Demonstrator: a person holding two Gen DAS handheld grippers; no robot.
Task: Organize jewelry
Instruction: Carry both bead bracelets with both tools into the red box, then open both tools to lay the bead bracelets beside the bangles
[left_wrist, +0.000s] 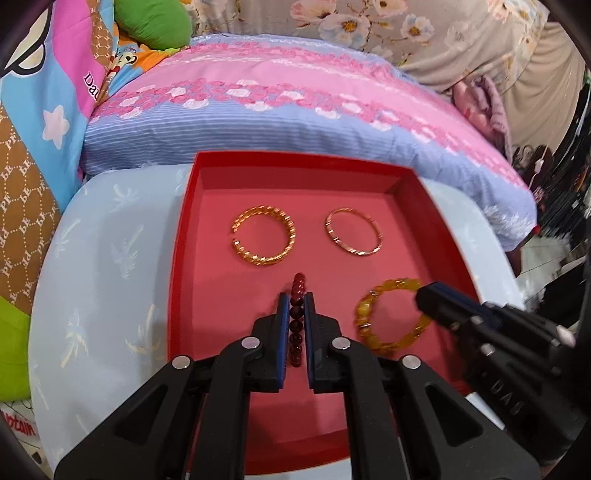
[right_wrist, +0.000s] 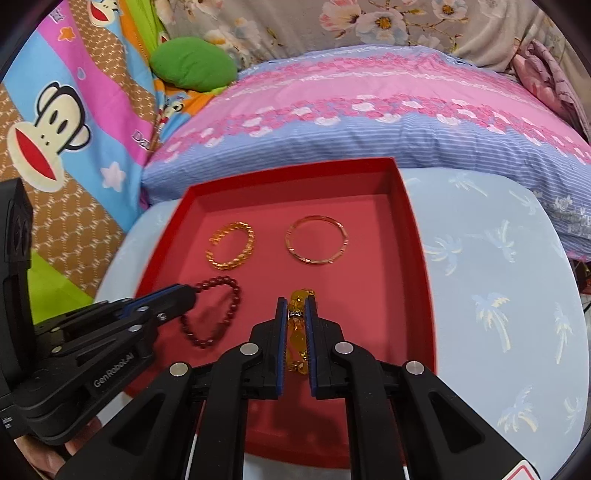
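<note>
A red tray (left_wrist: 295, 162) (right_wrist: 295, 173) lies on a pale blue cushion. At its back lie a thick gold bangle (left_wrist: 263, 238) (right_wrist: 232, 246) on the left and a thin rose-gold bangle (left_wrist: 354, 232) (right_wrist: 317, 239) on the right. My left gripper (left_wrist: 296, 299) (right_wrist: 192, 293) is shut on a dark red bead bracelet (left_wrist: 297, 321) (right_wrist: 216, 314), held over the tray's front left. My right gripper (right_wrist: 296, 301) (left_wrist: 424, 293) is shut on an amber bead bracelet (right_wrist: 297, 328) (left_wrist: 393, 317), held over the front right.
The pale blue palm-print cushion (left_wrist: 103, 277) (right_wrist: 498, 277) carries the tray. Behind it is a pink and blue striped pillow (left_wrist: 295, 96) (right_wrist: 369, 110), a monkey-print quilt (right_wrist: 74, 110) at left, a green pillow (right_wrist: 194, 62) and floral bedding at the back.
</note>
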